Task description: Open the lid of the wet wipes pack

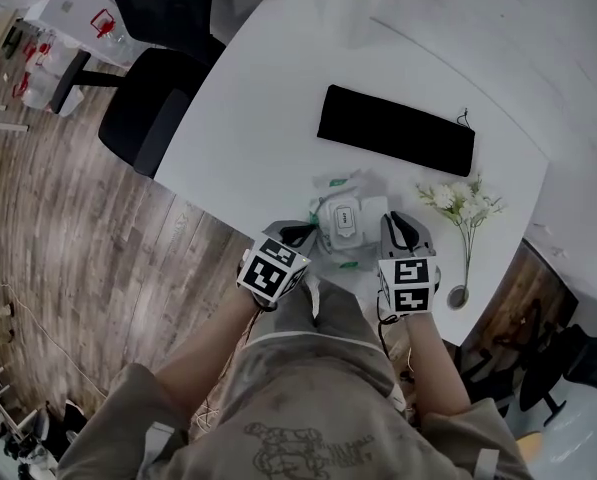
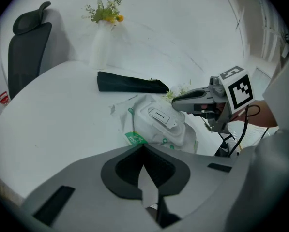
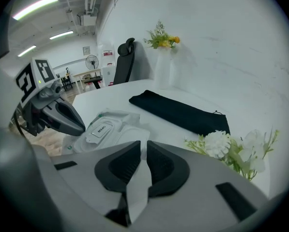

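The white wet wipes pack (image 1: 346, 220) lies near the table's front edge, its flip lid (image 2: 159, 116) marked OPEN and lying flat and closed. My left gripper (image 2: 143, 146) is shut at the pack's left end. The green-printed wrapper edge (image 2: 133, 138) runs in under its tips. My right gripper (image 3: 143, 143) has its jaws nearly together with only a thin slit, and nothing shows between them. In the left gripper view its fingers (image 2: 195, 98) hover just over the pack's right end. In the head view both grippers flank the pack, left (image 1: 313, 233) and right (image 1: 390, 223).
A black pouch (image 1: 396, 130) lies across the table behind the pack. White flowers (image 1: 458, 200) lie to the right, beside my right gripper. A vase of yellow flowers (image 2: 104, 18) stands at the far edge. A black office chair (image 1: 148, 108) is off the table's left side.
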A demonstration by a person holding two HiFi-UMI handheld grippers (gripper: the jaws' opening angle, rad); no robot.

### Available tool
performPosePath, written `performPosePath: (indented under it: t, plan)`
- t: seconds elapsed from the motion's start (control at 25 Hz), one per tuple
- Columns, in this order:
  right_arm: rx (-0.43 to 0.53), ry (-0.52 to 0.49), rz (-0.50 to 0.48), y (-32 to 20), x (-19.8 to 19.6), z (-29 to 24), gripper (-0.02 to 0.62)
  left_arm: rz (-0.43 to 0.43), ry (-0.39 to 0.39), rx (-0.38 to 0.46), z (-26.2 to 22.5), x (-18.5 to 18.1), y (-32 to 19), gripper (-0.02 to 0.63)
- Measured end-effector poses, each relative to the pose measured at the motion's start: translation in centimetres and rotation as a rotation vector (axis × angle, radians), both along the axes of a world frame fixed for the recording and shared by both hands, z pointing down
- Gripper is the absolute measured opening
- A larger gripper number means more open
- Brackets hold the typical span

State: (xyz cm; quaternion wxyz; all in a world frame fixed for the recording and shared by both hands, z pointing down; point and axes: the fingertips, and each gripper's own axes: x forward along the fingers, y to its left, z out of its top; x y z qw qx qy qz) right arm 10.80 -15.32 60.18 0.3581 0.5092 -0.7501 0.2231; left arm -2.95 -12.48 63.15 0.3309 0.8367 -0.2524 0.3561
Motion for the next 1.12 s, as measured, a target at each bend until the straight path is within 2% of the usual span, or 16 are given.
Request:
performPosePath:
  t: [0.2,0.44,0.64,0.92,1.0,1.12]
  plan:
    - [0.062,-0.067,-0.001,-1.0,0.3,-4.2,0.048,-0.034,-0.012,0.056,-2.6,-1.4,-1.2,0.015]
    - [0.146,-0.151,-0.036,-2.1,-0.4,-10.7,0.043,-0.057,0.005,0.159,-8.2,-1.4,-2.3,0.015]
    - [0.234,-0.253,-0.11,-2.2,-2.6,-18.0,0.043,-0.032,0.016,0.264,-13.6,-1.1,-2.6,0.015]
    - [0.385,-0.305,-0.19,-1.1,-4.2,-26.8,0.043,-0.057,0.055,0.466,-22.5,-0.7,-3.9,0.015]
    - [0.432,-0.308,-0.223,-0.6,-4.5,-29.0,0.043,-0.069,0.087,0.499,-25.0,-0.6,-3.9,0.015]
    - [0.496,-0.321,-0.249,0.1,-4.7,-31.9,0.043,-0.115,0.193,0.521,-29.0,-0.3,-3.8,0.015]
